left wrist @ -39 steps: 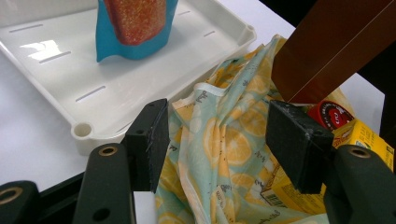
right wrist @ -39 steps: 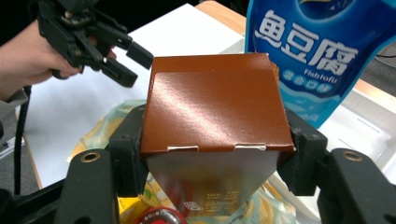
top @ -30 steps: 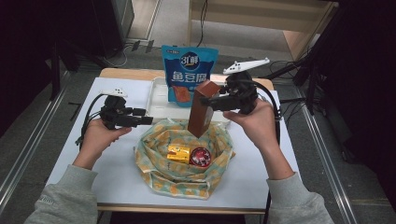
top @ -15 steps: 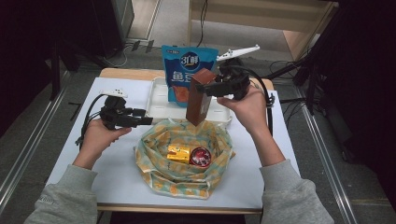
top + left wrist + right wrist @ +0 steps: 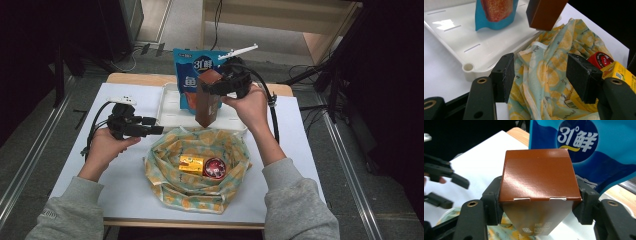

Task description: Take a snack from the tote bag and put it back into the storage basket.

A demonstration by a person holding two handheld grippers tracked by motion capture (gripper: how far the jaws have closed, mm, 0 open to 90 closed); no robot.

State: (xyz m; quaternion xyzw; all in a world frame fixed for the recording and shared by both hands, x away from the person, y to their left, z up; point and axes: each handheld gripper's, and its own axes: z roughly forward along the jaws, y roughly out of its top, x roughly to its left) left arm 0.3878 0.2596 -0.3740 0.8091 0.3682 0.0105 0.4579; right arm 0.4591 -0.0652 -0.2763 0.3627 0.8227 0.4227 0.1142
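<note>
From the high view, the right gripper has its jaws clamped on the top of a brown carton, which hangs upright above the near rim of the white tray, just past the far edge of the lemon-print cloth bag. A blue snack pouch stands at the tray's far side. In the bag lie a yellow box and a red round tin. The left gripper waits by the bag's left rim over the bench, its jaws spread with nothing between them.

The left gripper view looks across the bag's folded rim to the tray's near corner – the carton's bottom end floats clear of both tray and cloth, something the overhead angle leaves unsure. The cloth looks limp; it will sag rather than guide anything.

The right gripper view gives the grip itself: both pads press flat on the carton's two opposite sides just below its folded top flap, with the pouch close behind. The carton seems stiff, glossy card – probably light, a little slippery, and likely to dent if squeezed hard. Held high on its flat faces like this, I'd judge it secure; lower down would swing less.
</note>
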